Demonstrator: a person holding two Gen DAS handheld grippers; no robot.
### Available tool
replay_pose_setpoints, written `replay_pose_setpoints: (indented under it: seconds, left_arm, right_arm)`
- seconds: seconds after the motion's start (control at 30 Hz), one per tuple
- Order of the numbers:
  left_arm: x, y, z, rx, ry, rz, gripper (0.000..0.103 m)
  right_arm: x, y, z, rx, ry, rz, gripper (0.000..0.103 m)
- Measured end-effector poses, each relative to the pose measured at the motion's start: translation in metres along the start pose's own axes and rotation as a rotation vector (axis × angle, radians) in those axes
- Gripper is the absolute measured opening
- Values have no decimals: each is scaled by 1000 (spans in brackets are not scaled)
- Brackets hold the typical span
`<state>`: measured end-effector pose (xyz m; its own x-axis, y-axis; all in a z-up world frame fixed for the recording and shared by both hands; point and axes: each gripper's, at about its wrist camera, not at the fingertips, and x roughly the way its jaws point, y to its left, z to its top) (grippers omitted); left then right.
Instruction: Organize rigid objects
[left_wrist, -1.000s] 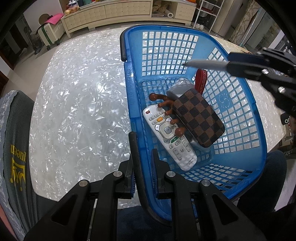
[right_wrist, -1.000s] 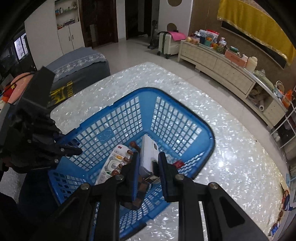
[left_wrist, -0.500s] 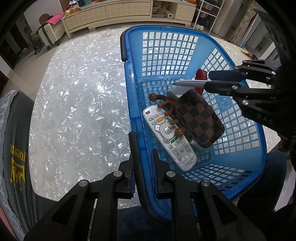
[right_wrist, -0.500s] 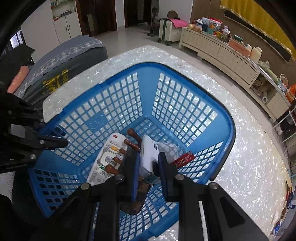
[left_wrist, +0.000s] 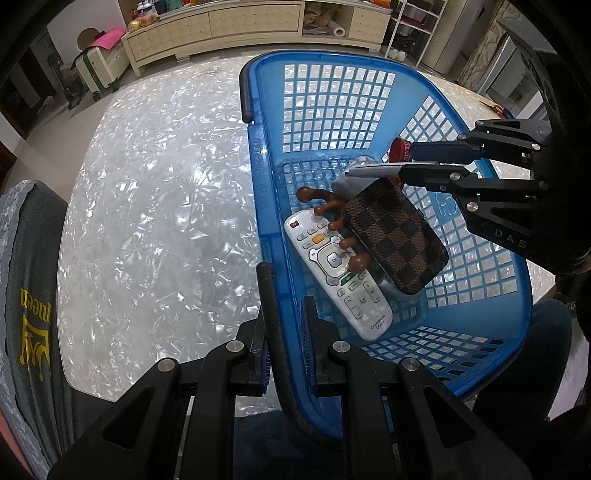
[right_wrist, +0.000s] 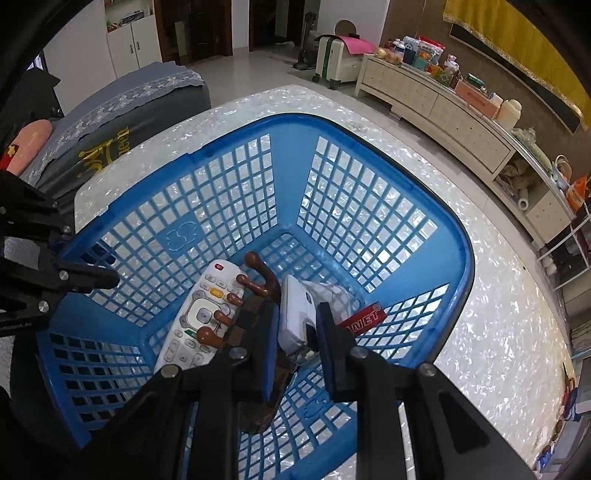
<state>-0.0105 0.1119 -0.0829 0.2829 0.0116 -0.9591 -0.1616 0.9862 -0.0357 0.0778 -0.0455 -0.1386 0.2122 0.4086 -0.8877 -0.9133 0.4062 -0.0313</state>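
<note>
Each wrist camera looks steeply down along its own tongs, from opposite sides, close above the same blue plastic lattice basket (left_wrist: 369, 48) (right_wrist: 436, 206).

basket (left_wrist: 524, 314): showing blue | remote (left_wrist: 338, 275): showing white, orange button | case (left_wrist: 397, 236): showing brown checks | rack (left_wrist: 334, 225): showing reddish-brown | table (left_wrist: 166, 206): showing pearly white flecks
</note>
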Motion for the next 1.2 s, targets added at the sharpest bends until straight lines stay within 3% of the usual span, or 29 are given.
replay_pose_setpoints:
  seconds: [0.1, 0.2, 0.3, 0.37, 0.57, 0.73, 0.87, 1.03, 1.2]
  left_arm:
    - [0, 0, 0, 0, 0, 1, 16]
    - [0, 0, 0, 1, -1, 3, 16]
    - [0, 0, 0, 2, -1, 3, 16]
    - [0, 0, 0, 2, -1, 3, 16]
    - [1, -1, -1, 3, -1, 7, 16]
    - [1, -1, -1, 5, 0, 9, 16]
    - [0, -2, -1, 2, 1, 13, 16]
    - [-5, -5, 3, 16, -2, 37, 19]
    - [-19, -5, 12, 17, -41, 49, 59]
  right_arm:
    - [-3, -2, 1, 8, 1, -8, 19]
    - [-3, -2, 2, 4, 3, -1, 26]
    - [-3, 1, 3, -7, 3, 26, 46]
    - [-6, 4, 4, -3, -12, 34, 71]
    - [-26, -2, 5, 28, -49, 35, 103]
    - [-50, -11, 0, 68, -82, -9, 103]
    - [-58, -19, -12, 128, -64, -92, 103]
    - [-62, -32, -29, 239, -41, -126, 103]
    - [-72, -32, -44, 280, -60, -172, 103]
